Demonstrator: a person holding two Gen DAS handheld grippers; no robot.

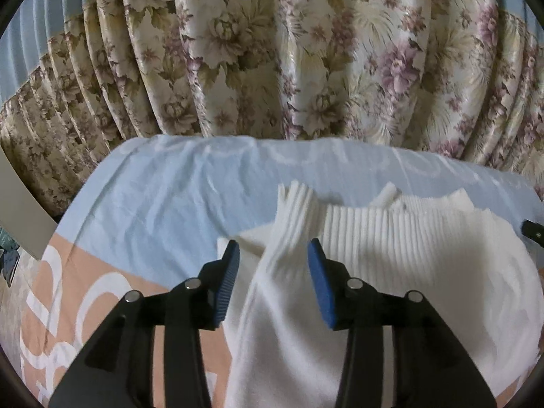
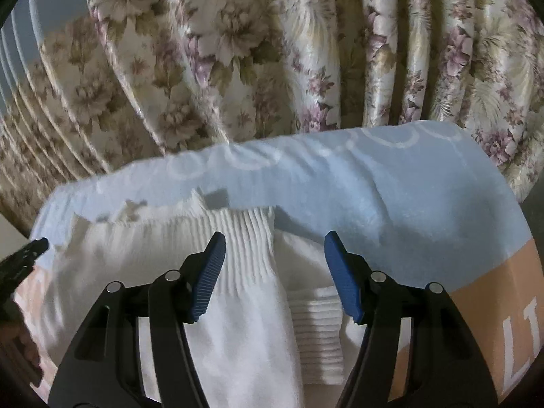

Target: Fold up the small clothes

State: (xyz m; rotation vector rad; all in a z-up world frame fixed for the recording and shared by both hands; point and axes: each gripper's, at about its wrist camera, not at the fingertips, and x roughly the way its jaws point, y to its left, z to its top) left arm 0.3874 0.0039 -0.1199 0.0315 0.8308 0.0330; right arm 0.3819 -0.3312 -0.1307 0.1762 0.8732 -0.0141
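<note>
A white knit sweater [image 1: 408, 258] lies flat on a bed sheet [image 1: 153, 204] that is light blue and peach. In the left wrist view its ribbed sleeve cuff [image 1: 295, 210] runs up between the blue pads of my left gripper [image 1: 272, 255]. That gripper stands open, its pads apart from the knit. In the right wrist view the sweater [image 2: 136, 258] fills the lower left. My right gripper [image 2: 274, 248] is open over another ribbed sleeve cuff [image 2: 248, 238], which lies beside the left pad. A second ribbed band [image 2: 316, 333] lies lower between the fingers.
A floral curtain [image 1: 272, 51] hangs close behind the bed's far edge. The sheet [image 2: 408, 204] stretches to the right, with a peach band and white lettering [image 2: 520, 340]. A black tip of the other gripper shows at the frame edge [image 1: 532, 229] [image 2: 30, 251].
</note>
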